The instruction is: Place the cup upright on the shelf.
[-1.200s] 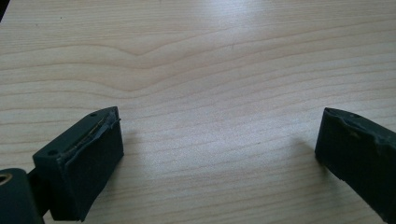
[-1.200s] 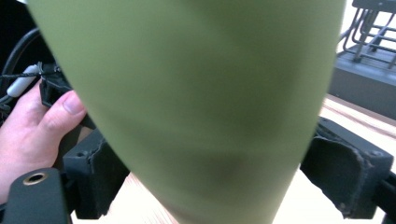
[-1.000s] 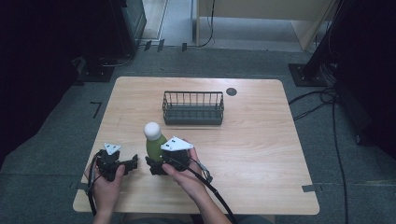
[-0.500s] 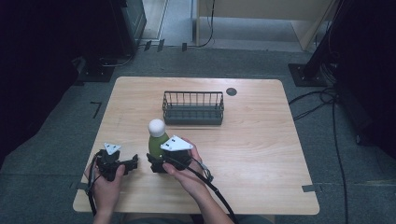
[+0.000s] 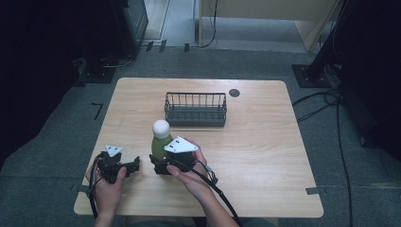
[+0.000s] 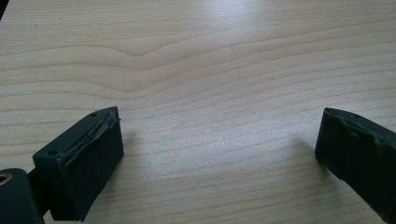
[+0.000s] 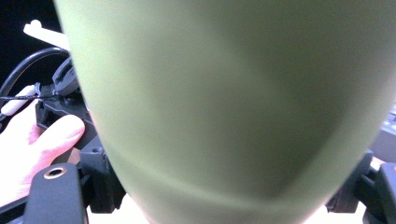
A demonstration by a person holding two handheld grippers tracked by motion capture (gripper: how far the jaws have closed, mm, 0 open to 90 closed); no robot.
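Progress was judged to be at an early stage: the green bottle (image 5: 160, 144) with its round white cap (image 5: 161, 128) had been gripped, but nothing had yet been placed in the wire basket (image 5: 195, 109) standing farther back on the table (image 5: 265, 142). The right gripper (image 5: 160, 165) was seen closed on the bottle's lower body – its jaws had just been closing, with the green body (image 7: 233, 107) pressed between them. The left gripper (image 5: 134, 164) was held just beside it, low over the bare wood, its jaws spread wide with nothing between them. The bottle was found near the front edge, well apart from the basket – upright, its long axis vertical and the cap pointing up. Lifting and carrying to the basket were presumably left.
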